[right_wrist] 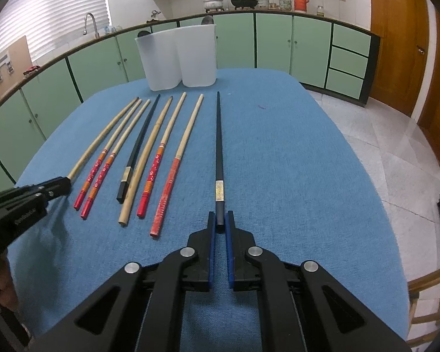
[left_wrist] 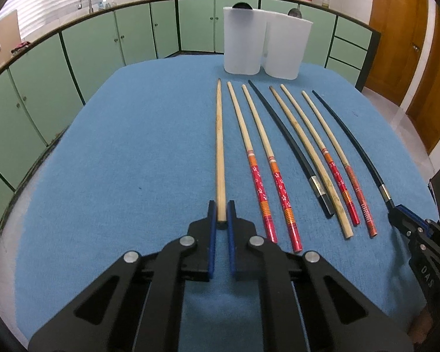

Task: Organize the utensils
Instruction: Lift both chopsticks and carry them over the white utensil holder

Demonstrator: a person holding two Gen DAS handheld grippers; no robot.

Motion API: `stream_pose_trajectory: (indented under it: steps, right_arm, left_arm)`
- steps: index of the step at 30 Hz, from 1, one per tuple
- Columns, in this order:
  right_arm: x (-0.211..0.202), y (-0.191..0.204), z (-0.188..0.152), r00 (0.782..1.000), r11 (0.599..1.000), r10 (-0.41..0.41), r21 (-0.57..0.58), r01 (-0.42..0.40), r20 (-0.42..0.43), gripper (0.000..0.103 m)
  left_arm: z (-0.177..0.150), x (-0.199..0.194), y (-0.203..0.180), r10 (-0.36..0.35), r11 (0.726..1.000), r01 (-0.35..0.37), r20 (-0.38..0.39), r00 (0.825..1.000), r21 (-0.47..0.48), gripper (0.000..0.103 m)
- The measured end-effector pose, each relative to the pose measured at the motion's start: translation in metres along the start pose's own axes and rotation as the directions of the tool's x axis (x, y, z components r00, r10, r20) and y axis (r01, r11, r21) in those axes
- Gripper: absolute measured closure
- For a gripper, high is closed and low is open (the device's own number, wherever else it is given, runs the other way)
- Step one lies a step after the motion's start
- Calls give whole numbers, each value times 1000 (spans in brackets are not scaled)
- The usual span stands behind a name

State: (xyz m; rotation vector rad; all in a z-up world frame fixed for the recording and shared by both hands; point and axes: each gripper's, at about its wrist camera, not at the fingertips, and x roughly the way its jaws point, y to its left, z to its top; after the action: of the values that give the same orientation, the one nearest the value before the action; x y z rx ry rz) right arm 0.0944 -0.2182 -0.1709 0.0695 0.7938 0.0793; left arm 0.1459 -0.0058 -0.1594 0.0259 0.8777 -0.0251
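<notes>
Here the plain wooden chopstick (left_wrist: 220, 146) is pinched at its butt end by the left gripper (left_wrist: 221, 214) and the black chopstick (right_wrist: 218, 146) likewise by the right gripper (right_wrist: 219, 220) — both lying on the blue cloth (left_wrist: 132, 146) short of the white holder (left_wrist: 261, 44) — so a long stick gripped so far back is likely to pivot or slip when lifted.

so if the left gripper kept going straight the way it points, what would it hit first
Probably the blue cloth: the left gripper, shut on the plain wooden chopstick, tilts down at it. Depth is unclear.

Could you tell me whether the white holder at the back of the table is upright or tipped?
Upright: the white holder stands on its base on the blue cloth, open rims upward.
</notes>
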Motion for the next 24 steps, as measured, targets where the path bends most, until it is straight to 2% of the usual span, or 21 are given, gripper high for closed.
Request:
stream_pose_trajectory:
  steps: [5, 14, 19, 24]
  right_arm:
    - [-15, -6, 11, 1000, 1000, -6, 2, 6, 25, 97]
    - [-50, -10, 37, 993, 1000, -5, -19, 7, 119, 97]
    - [-65, -11, 53, 987, 1000, 22, -14, -20, 159, 97]
    - [-79, -13, 76, 979, 999, 39, -18, -37, 202, 97]
  left_arm:
    - [10, -20, 1, 25, 999, -26, 42, 999, 44, 97]
    - [34, -60, 1, 15, 998, -24, 145, 989, 62, 97]
    - [50, -82, 2, -1, 999, -9, 209, 978, 48, 97]
    - [73, -103, 4, -11, 999, 0, 282, 959, 38, 97]
